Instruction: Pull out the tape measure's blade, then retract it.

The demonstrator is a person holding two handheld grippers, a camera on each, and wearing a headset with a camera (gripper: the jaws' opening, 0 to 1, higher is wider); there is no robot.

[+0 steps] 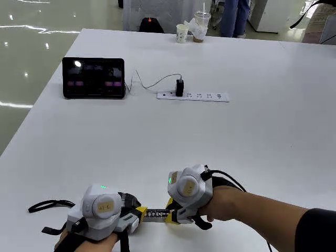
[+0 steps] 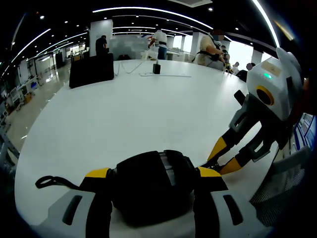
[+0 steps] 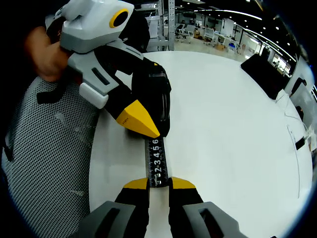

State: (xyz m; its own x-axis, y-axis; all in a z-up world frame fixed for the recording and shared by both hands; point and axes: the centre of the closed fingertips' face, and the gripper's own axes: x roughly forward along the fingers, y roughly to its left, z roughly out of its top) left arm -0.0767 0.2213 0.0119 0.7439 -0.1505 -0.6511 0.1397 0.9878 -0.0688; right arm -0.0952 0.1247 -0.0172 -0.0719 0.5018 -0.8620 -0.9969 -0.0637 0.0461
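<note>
Left gripper clenched around the black tape measure at the near edge of the white table, right gripper just beside it pinched on the tip of the blade, drawn out a short way between the two, numbers facing up.

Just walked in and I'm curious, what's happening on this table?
A person is working with two handheld grippers. The left gripper clamps the black tape measure on the white table, while the right gripper pinches its blade near the tip. Just a short stretch of blade is out.
</note>
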